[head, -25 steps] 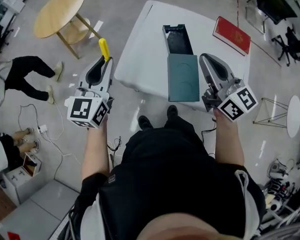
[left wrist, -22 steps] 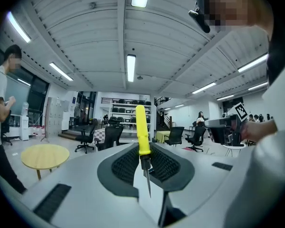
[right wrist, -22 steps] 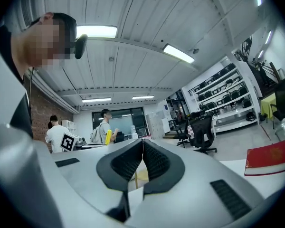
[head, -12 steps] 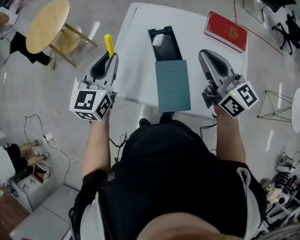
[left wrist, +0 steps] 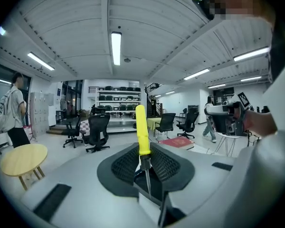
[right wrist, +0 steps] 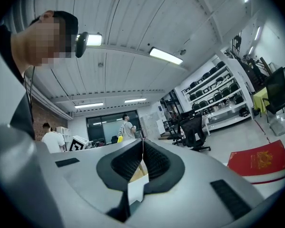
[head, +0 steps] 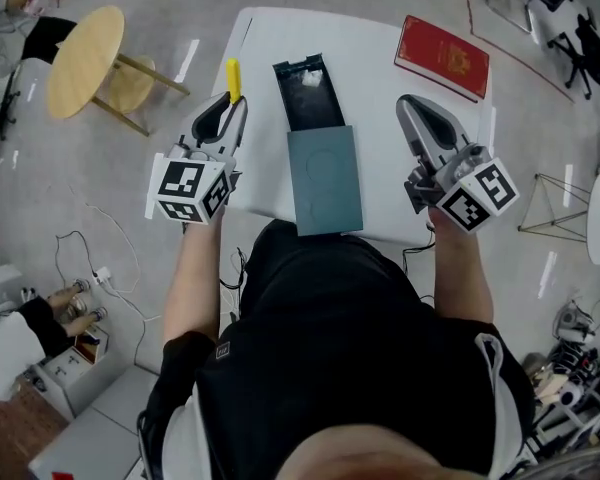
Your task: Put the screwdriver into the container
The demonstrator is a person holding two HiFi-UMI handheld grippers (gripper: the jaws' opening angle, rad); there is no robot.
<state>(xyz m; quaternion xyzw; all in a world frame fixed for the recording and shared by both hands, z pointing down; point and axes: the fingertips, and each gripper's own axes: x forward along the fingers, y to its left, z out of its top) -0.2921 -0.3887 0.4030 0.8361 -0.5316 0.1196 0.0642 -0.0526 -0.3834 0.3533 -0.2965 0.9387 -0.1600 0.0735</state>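
- The left tool (head: 231, 106) is clenched on the screwdriver (head: 233, 76). Its own view shows the thin metal shaft pinched between the two padded jaws and the yellow handle standing out beyond the tips.
- Gripping the shaft leaves the handle free, so it looks as if the screwdriver would go into the box handle first.
- The screwdriver is held in the air above the left edge of the white worktop (head: 380, 128), just left of the container (head: 283, 93) and not yet inside it.
- The container is a long dark box lying in the middle of the worktop. Its teal lid (head: 325, 180) is slid toward the near end, so the far half is open and ready to receive something. A small pale object lies in that open part, but I cannot tell what it is.
- The right tool (head: 410, 110) is clenched on nothing, its jaws pressed together. It hangs right of the lid, probably on standby to steady the box.
- A red book (head: 442, 56) lies at the far right of the worktop, well clear of the job.
- Next move, as I judge it: swing the left tool rightward over the opening and lower it.
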